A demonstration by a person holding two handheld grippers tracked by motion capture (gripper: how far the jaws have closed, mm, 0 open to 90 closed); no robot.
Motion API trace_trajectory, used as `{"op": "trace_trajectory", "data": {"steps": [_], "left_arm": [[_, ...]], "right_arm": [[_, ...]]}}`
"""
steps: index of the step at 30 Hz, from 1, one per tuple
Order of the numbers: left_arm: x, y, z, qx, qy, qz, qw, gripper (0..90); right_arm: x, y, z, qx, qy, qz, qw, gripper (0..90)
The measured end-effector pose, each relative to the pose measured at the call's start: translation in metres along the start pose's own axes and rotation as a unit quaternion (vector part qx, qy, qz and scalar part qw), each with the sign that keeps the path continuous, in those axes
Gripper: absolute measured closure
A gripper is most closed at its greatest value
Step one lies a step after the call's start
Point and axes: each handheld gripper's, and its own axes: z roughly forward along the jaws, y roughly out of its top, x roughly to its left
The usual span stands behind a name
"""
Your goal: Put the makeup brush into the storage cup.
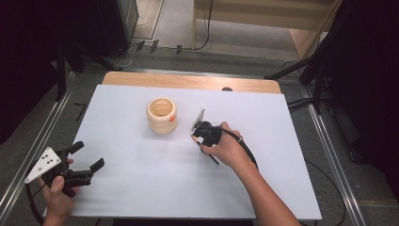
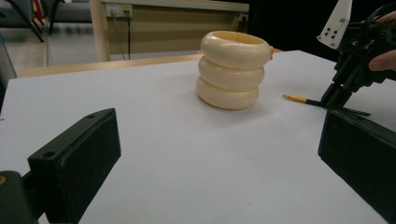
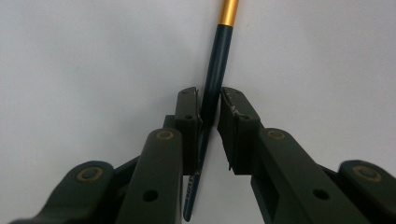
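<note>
In the high view, a cream ringed pot [image 1: 161, 115] stands on the white table [image 1: 141, 183], toward 12 o'clock from its centre. The right gripper [image 1: 196, 136], held in the person's right hand [image 1: 226, 148], points down at the table just beside the pot, at about 4 o'clock from it. A dark pencil [image 1: 210, 157] lies under that hand. The left gripper [image 1: 87, 157] hovers at the table's 8 o'clock corner, jaws spread wide with nothing between them.

In the left gripper view, the pot [image 2: 232, 70] stands at 12 o'clock past the two parted jaws. The right gripper [image 2: 334, 100] presses down on the pencil [image 2: 303, 99] at 2 o'clock, the pencil's gold end toward the pot.

In the right gripper view, the jaws clamp the dark pencil [image 3: 215, 74], whose gold band points to 12 o'clock over the table [image 3: 93, 60].
</note>
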Motion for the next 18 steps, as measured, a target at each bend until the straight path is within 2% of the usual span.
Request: {"op": "trace_trajectory", "data": {"steps": [3,4,5,10,18], "left_arm": [[-0.0003,0.0002,0.0003,0.001,-0.001,0.000,1.0000,0.0],[-0.0005,0.0003,0.0004,0.001,-0.001,0.000,1.0000,0.0],[-0.0008,0.0005,0.0007,0.001,-0.001,0.001,1.0000,0.0],[-0.0014,0.0006,0.0015,0.000,-0.002,-0.001,1.0000,0.0],[-0.0006,0.0009,0.0007,-0.001,0.000,-0.003,1.0000,0.0]], "right_arm": [[0.0037,0.0011,0.0002,0.003,-0.010,0.001,0.9999,80.8],[0.0039,0.0018,0.0003,0.005,-0.012,-0.005,0.9999,81.8],[0.0047,0.0025,0.0005,0.007,-0.010,0.001,0.9999,82.8],[0.0020,0.0034,0.0003,0.013,0.001,0.001,0.9999,84.5],[0.0008,0.0057,0.0002,0.020,0.003,0.004,0.9998,85.0]]}}
